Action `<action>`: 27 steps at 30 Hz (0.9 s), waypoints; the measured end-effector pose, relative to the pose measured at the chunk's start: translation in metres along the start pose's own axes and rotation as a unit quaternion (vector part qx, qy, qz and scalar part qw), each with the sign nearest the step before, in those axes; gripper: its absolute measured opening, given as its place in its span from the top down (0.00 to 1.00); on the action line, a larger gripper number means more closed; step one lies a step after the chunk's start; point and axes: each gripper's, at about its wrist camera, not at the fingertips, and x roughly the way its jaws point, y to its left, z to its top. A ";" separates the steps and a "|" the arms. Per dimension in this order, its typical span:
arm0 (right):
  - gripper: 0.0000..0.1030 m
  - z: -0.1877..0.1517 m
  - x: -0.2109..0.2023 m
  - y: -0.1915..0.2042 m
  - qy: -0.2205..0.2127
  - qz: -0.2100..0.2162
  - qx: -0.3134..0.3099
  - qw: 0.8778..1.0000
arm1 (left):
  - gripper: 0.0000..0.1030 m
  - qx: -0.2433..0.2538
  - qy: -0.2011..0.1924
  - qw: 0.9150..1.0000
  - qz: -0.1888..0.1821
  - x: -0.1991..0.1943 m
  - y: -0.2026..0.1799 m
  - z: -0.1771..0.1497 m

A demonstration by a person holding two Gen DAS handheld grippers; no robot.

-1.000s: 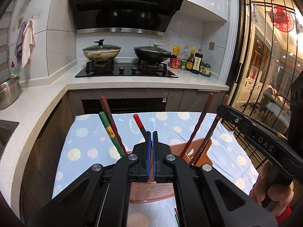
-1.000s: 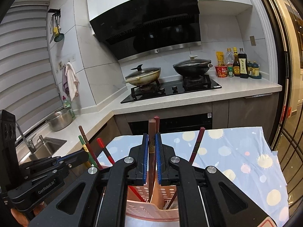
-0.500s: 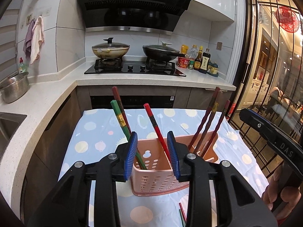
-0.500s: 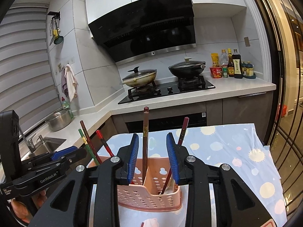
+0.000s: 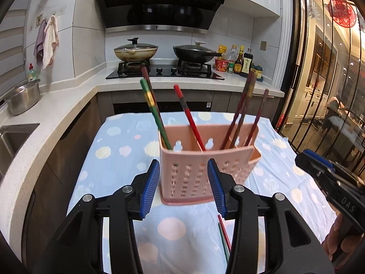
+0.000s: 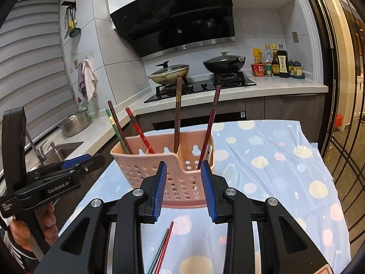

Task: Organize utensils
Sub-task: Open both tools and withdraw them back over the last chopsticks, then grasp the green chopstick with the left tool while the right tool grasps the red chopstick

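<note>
Two loose chopsticks lie lengthwise on the clothed desk at bottom centre, directly beneath the right hand-held gripper, nearer than the left hand-held gripper. Both grippers: jaws spread, empty, just opened. Pink basket ahead.

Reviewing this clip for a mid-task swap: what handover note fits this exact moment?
Left gripper: open, empty, jaws just opened.
Right gripper: open, empty.
Pink basket stands on the dotted cloth, just beyond both grippers.
Done: chopsticks stand in both compartments, green one on the left side.
Left: loose chopsticks lying on the cloth near the grippers.
</note>
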 end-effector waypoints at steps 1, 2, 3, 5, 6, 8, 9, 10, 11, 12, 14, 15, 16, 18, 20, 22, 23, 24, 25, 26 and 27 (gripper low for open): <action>0.70 -0.008 -0.002 0.001 0.009 0.002 0.000 1.000 | 0.60 -0.001 0.004 1.000 -0.001 -0.002 -0.001 -0.006; 0.70 -0.016 -0.004 0.002 0.017 0.002 -0.001 1.000 | 0.60 -0.001 0.008 1.000 -0.002 -0.003 -0.002 -0.012; 0.70 -0.022 -0.007 0.002 0.023 0.001 -0.002 1.000 | 0.60 0.000 0.011 1.000 -0.002 -0.005 -0.003 -0.016; 0.70 -0.037 -0.013 0.003 0.039 0.003 0.000 0.999 | 0.60 0.000 0.020 1.000 -0.004 -0.008 -0.005 -0.028; 0.70 -0.044 -0.016 0.003 0.046 0.003 0.000 0.999 | 0.60 0.001 0.025 1.000 -0.005 -0.010 -0.006 -0.034; 0.70 -0.058 -0.023 0.003 0.057 0.003 0.004 0.998 | 0.60 0.001 0.036 0.999 -0.006 -0.013 -0.008 -0.046; 0.70 -0.065 -0.026 0.004 0.065 0.006 0.007 0.998 | 0.60 0.001 0.041 0.999 -0.007 -0.014 -0.009 -0.053; 0.70 -0.072 -0.029 0.004 0.072 0.007 0.009 0.997 | 0.60 0.001 0.046 0.999 -0.007 -0.016 -0.009 -0.059; 0.70 -0.081 -0.032 0.004 0.080 0.007 0.011 0.997 | 0.59 0.001 0.052 0.999 -0.008 -0.017 -0.010 -0.066; 0.70 -0.090 -0.035 0.005 0.089 0.007 0.012 0.996 | 0.58 0.001 0.058 0.998 -0.008 -0.018 -0.010 -0.072; 0.70 -0.106 -0.040 0.006 0.103 0.007 0.016 0.995 | 0.58 0.002 0.069 0.998 -0.008 -0.020 -0.011 -0.086; 0.70 -0.114 -0.043 0.007 0.110 0.008 0.018 0.994 | 0.58 0.001 0.076 0.997 -0.008 -0.022 -0.011 -0.093; 0.70 -0.120 -0.045 0.008 0.117 0.010 0.021 0.993 | 0.58 0.001 0.081 0.997 -0.009 -0.023 -0.012 -0.099; 0.70 -0.134 -0.050 0.010 0.129 0.015 0.028 0.991 | 0.58 0.004 0.089 0.996 -0.006 -0.026 -0.013 -0.110; 0.70 -0.146 -0.053 0.012 0.140 0.021 0.033 0.989 | 0.58 0.006 0.096 0.995 -0.005 -0.030 -0.014 -0.121; 0.70 -0.155 -0.057 0.017 0.146 0.022 0.034 0.988 | 0.58 0.004 0.104 0.995 -0.006 -0.034 -0.014 -0.130; 0.70 -0.160 -0.059 0.019 0.148 0.023 0.033 0.988 | 0.58 0.005 0.107 0.994 -0.004 -0.036 -0.015 -0.135; 0.70 -0.164 -0.061 0.022 0.151 0.024 0.032 0.988 | 0.58 0.007 0.110 0.994 -0.002 -0.037 -0.015 -0.140; 0.70 -0.167 -0.062 0.024 0.153 0.025 0.030 0.988 | 0.58 0.008 0.113 0.994 -0.001 -0.038 -0.015 -0.144; 0.70 -0.170 -0.063 0.027 0.155 0.025 0.027 0.987 | 0.58 0.008 0.117 0.993 0.001 -0.039 -0.015 -0.148; 0.70 -0.173 -0.063 0.029 0.158 0.027 0.026 0.987 | 0.58 0.008 0.120 0.993 0.001 -0.040 -0.015 -0.152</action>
